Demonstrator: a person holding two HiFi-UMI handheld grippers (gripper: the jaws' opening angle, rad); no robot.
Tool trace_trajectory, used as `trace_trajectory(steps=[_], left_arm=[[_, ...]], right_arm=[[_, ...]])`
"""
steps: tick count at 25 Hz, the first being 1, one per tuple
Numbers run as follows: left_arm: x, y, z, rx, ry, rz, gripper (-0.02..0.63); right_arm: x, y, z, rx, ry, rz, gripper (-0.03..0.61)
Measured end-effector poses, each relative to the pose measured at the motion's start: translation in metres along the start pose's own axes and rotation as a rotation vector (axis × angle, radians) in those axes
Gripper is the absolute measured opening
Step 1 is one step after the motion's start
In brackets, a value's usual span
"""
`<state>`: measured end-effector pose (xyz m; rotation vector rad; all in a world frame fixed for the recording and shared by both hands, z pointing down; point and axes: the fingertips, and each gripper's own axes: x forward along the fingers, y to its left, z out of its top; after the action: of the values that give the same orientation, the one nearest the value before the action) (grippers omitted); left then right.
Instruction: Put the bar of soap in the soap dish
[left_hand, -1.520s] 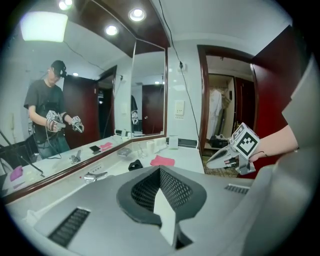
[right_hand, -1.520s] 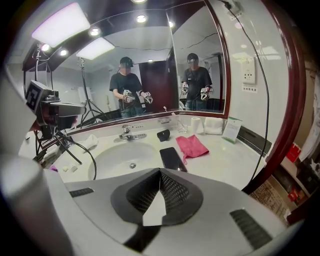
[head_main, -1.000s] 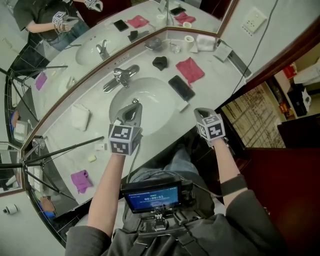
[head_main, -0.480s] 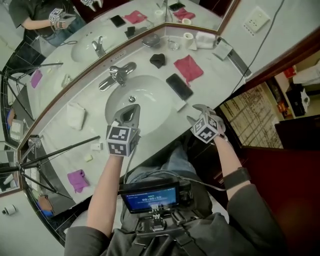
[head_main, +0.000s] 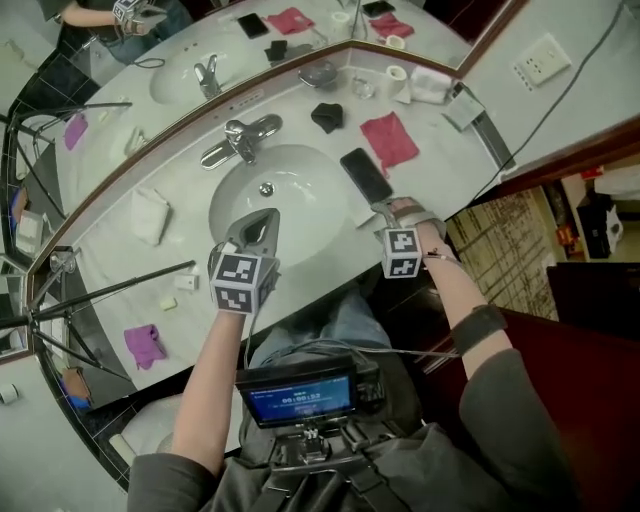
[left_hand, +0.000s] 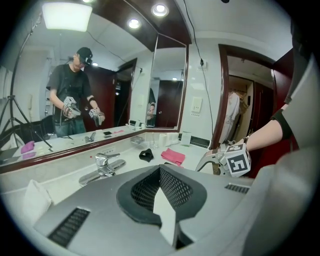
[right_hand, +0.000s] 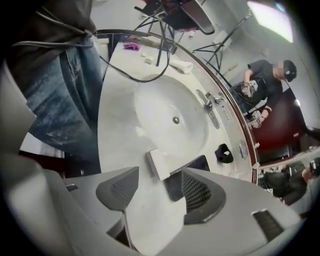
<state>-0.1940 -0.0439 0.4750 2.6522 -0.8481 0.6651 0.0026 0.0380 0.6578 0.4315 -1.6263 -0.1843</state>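
Note:
A white bar of soap (right_hand: 159, 162) lies on the counter at the basin's right rim, against a black phone (right_hand: 198, 162). It also shows as a small white block (head_main: 366, 213) in the head view. My right gripper (right_hand: 160, 175) points steeply down just short of the bar. Its jaws are opening, and the pads touch nothing. My left gripper (head_main: 260, 218) hovers over the front of the basin (head_main: 300, 180), shut and empty (left_hand: 161, 172). A small black dish-like object (head_main: 325, 117) sits near the mirror; I cannot tell whether it is the soap dish.
Faucet (head_main: 240, 140) behind the basin. Pink cloth (head_main: 388, 138) and the phone (head_main: 365, 175) lie right of it. A metal dish (head_main: 318, 73) and a paper roll (head_main: 397, 75) stand by the corner. Folded white towel (head_main: 150, 215), purple cloth (head_main: 143, 345) and tripod legs (head_main: 110, 290) at left.
My right gripper has rolled over, dropped toward the counter beside the white bar, and its jaws have gone from shut to open. The left gripper has hardly moved.

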Motion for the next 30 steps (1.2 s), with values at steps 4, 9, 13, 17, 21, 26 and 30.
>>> trace_trajectory(steps=[4,9,13,17,21,26,30], left_arm=[[0.005,0.004,-0.004,-0.031,0.008,0.041,0.000],[0.015,0.009,-0.015,-0.086,0.030,0.099,0.000],[0.025,0.013,-0.022,-0.119,0.043,0.129,0.000],[0.036,0.016,-0.027,-0.143,0.050,0.144,0.000],[0.042,0.021,-0.029,-0.155,0.053,0.152,0.000],[0.048,0.026,-0.030,-0.154,0.061,0.148,0.000],[0.055,0.029,-0.029,-0.149,0.069,0.138,0.000]], right_arm=[[0.019,-0.006,0.005,-0.179,-0.014,0.070,0.288],[0.044,-0.002,0.009,-0.288,-0.064,0.177,0.287],[0.061,0.013,0.005,-0.347,-0.086,0.297,0.264],[0.067,0.015,0.005,-0.367,-0.119,0.331,0.146],[0.068,0.012,0.006,-0.349,-0.126,0.366,0.140],[0.066,0.001,0.009,-0.263,-0.147,0.364,0.140],[0.060,-0.016,0.019,-0.109,-0.190,0.365,0.140]])
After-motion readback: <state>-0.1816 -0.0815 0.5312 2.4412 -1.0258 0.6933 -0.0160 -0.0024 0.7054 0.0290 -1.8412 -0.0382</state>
